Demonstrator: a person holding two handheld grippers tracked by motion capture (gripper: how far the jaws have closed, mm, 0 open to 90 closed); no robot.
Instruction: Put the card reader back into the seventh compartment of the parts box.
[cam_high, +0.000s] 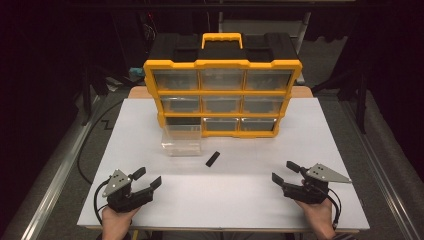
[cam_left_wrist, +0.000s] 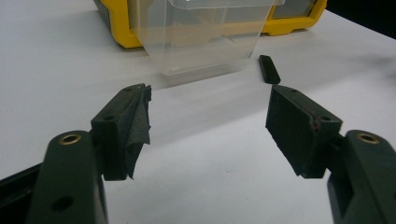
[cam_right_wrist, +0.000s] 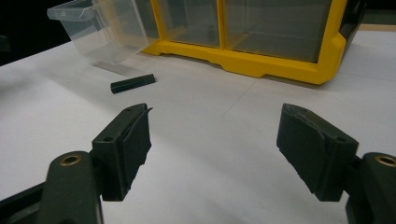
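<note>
Left gripper: jaws wide apart, holding nothing. Right gripper: likewise agape, unladen. Small black rectangular bar: flat on white tabletop, beyond both jaw pairs. Clear plastic drawer: pulled out, farther on. Yellow-framed black organiser cabinet: rearmost.

High view looks down and forward over the table; both gripper views sit low, facing the organizer, sharing its pulled-out drawer.

You work at a white table in a dark room; grey floor lies beside the table, with dim frames beyond.
</note>
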